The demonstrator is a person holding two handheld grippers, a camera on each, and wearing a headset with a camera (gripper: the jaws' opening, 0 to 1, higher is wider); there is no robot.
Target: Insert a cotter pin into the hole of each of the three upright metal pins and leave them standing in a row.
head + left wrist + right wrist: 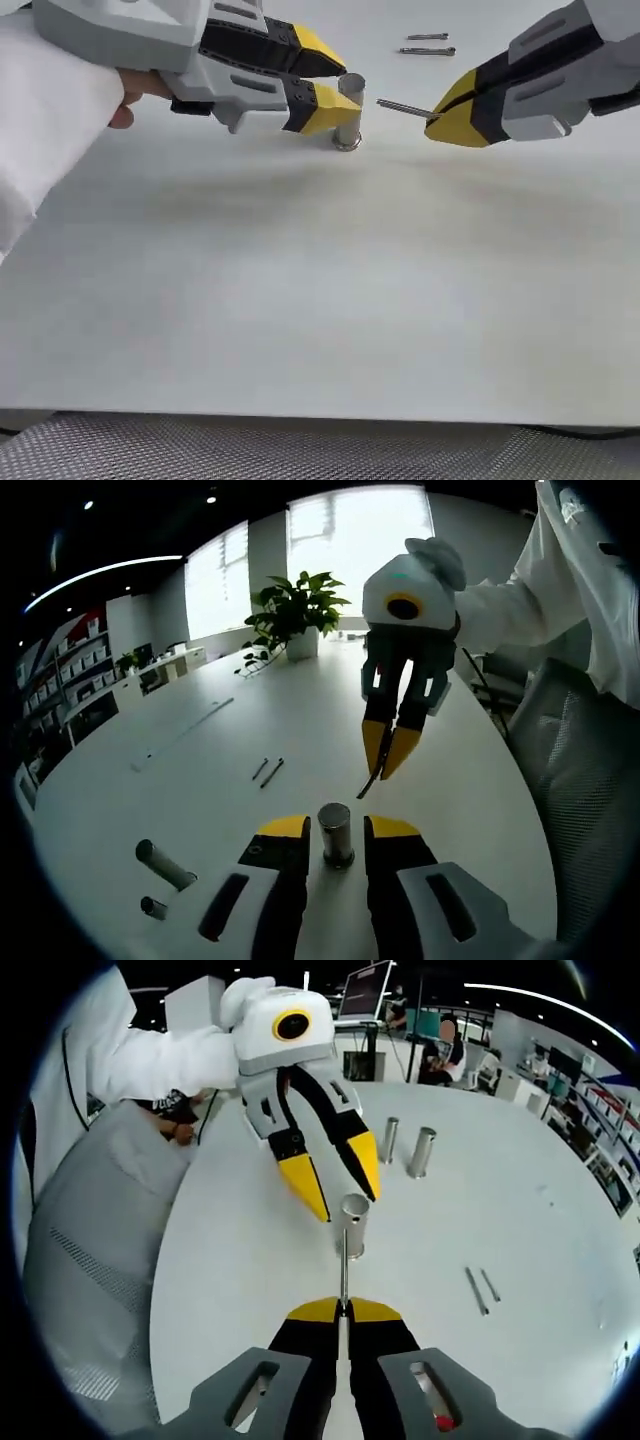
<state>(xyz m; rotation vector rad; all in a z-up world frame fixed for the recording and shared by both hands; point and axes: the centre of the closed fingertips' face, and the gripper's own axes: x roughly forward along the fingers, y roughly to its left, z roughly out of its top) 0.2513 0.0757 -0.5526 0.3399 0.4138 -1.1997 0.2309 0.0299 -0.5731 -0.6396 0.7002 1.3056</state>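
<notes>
Now R gripper (pixel 342 1307) pinches cotter pin (pixel 343 1270) beside metal pin (pixel 353 1225).

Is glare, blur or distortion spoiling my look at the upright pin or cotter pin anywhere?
Head view: soft even light, faint shadows on the table, metal pin and cotter pin slightly soft. Left gripper view: windows blown out, table edge bowed by fisheye, metal pin clear. Right gripper view: no glare, cotter pin crisp, surroundings curved.
</notes>
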